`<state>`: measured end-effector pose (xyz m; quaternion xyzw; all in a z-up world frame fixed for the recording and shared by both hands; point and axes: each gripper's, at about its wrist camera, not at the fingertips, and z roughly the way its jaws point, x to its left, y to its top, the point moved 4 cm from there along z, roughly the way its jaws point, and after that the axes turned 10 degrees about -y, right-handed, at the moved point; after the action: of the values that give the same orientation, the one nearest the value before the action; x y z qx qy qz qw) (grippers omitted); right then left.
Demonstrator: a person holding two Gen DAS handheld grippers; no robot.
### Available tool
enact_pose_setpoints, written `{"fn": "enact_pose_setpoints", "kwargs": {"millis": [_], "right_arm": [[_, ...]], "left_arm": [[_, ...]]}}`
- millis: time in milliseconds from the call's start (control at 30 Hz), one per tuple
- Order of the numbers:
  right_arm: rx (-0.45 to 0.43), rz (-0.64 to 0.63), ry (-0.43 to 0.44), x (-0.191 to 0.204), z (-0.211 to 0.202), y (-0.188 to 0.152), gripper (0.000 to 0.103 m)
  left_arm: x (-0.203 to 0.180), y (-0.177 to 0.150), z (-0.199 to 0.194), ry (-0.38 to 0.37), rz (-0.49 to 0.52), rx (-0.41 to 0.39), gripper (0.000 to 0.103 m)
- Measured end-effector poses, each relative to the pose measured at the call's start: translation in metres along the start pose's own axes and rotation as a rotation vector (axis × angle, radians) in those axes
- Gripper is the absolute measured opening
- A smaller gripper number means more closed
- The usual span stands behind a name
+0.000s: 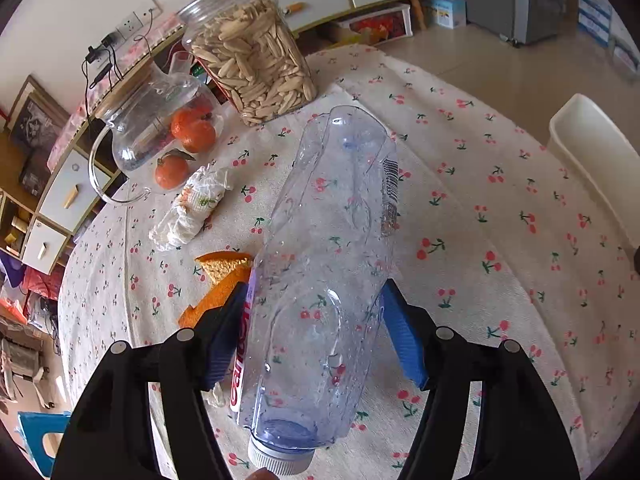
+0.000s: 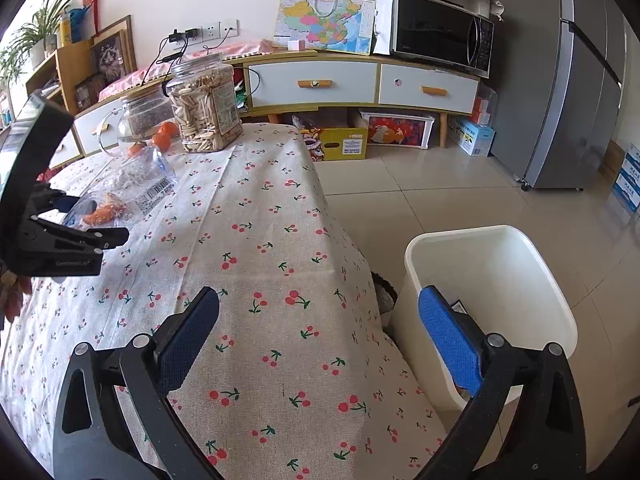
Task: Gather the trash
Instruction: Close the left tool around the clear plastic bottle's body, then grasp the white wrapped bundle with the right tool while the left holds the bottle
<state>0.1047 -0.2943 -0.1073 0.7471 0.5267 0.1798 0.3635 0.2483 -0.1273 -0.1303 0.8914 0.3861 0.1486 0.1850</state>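
Observation:
My left gripper (image 1: pixel 314 312) is shut on a clear, empty, crushed plastic bottle (image 1: pixel 328 264) with a white cap, held above the cherry-print tablecloth (image 1: pixel 500 216). The bottle (image 2: pixel 132 188) and left gripper (image 2: pixel 80 220) also show at the left of the right wrist view. Orange peel (image 1: pixel 222 276) and a crumpled tissue (image 1: pixel 192 208) lie on the cloth left of the bottle. My right gripper (image 2: pixel 320 332) is open and empty over the table's near right edge. A white trash bin (image 2: pixel 496 300) stands on the floor to the right of the table; its rim shows in the left wrist view (image 1: pixel 592 152).
At the table's far end stand a jar of seeds (image 1: pixel 252 56), a glass pitcher (image 1: pixel 152 120) and three oranges (image 1: pixel 192 128). A low cabinet (image 2: pixel 360 84) with a microwave (image 2: pixel 440 36) lines the wall. A fridge (image 2: pixel 568 80) stands at the right.

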Motion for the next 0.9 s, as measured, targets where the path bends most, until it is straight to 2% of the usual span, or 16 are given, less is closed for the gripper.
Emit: {"fn": "enact_pose_setpoints", "kwargs": {"millis": [100,233,433,600,733,900], "right_arm": [[-0.001,0.008,0.019,0.006,-0.003,0.002,0.096],[-0.012,-0.016,0.058,0.025,-0.007,0.009,0.096],[-0.007,-0.072,0.169,0.082,-0.002,0.032,0.096],[0.012,-0.166,0.294,0.158,0.004,0.051,0.096],[0.106,-0.213,0.408,0.224,0.01,0.051,0.096],[0.199,-0.231,0.461,0.284,0.024,0.046,0.095]], "left_arm": [[-0.01,-0.027,-0.028,-0.047,-0.084,-0.073,0.065],[-0.017,-0.074,-0.049,-0.093,-0.218,-0.104,0.065],[0.003,-0.149,-0.081,-0.052,-0.411,-0.125,0.065],[0.028,-0.194,-0.106,0.019,-0.545,-0.138,0.065],[0.043,-0.221,-0.115,0.052,-0.631,-0.15,0.065],[0.056,-0.249,-0.121,0.066,-0.738,-0.156,0.065]]}}
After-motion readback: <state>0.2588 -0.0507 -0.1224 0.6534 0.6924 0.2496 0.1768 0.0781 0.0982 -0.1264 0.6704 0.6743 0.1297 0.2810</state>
